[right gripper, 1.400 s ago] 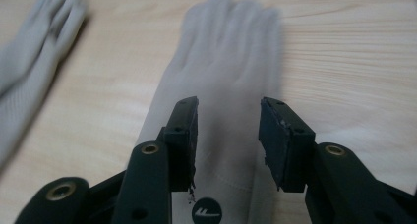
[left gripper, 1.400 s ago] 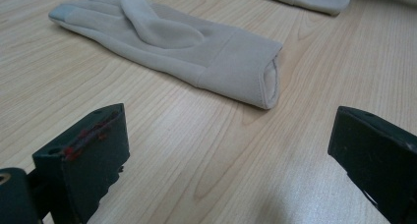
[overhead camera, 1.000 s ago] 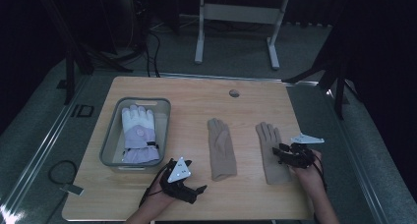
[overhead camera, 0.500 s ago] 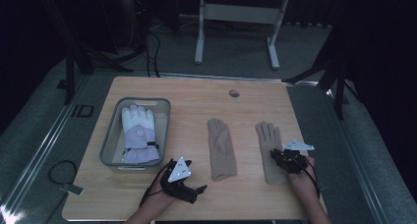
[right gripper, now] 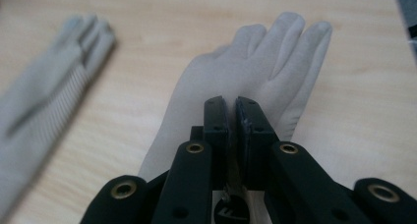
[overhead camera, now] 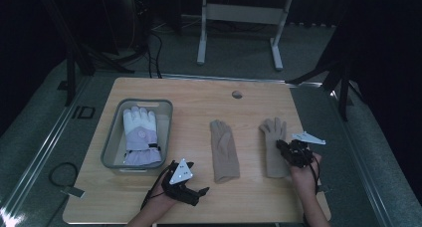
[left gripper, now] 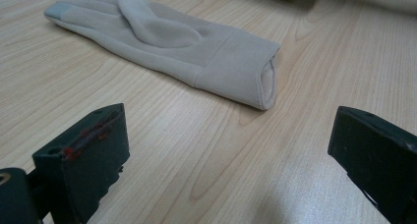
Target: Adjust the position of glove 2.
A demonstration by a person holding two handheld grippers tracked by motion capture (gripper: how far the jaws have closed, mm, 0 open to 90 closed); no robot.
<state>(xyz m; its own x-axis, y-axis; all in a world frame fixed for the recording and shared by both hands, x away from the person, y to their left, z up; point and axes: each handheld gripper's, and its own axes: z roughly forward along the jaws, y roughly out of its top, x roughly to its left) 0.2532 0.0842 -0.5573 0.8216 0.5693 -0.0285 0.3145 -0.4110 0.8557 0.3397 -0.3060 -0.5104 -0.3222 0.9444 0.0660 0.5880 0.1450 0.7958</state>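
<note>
Gloves are the work here, and the wooden table serves as the landmark for placing them. At the table's left part sits a grey bin holding a padded white and lilac winter glove. Near the table's front edge, just right of that bin, the left gripper rests with its jaws spread wide and nothing between them; the left gripper view shows bare wood between the two black jaws and the cuff of a beige knit glove lying a little beyond them. That middle glove lies flat on the table's centre, fingers pointing away from the person.

On the table's right part lies the second beige glove, and the right gripper is on it. Its jaws have just been closing: a second ago they stood apart above the glove, and now the right gripper view shows them nearly together, pinching a fold of the glove's fabric near the palm. The gripper has also shifted slightly toward the cuff end since then.

By my reading, the grasp is now made, so this glove is ready to be lifted, likely toward the bin.
</note>
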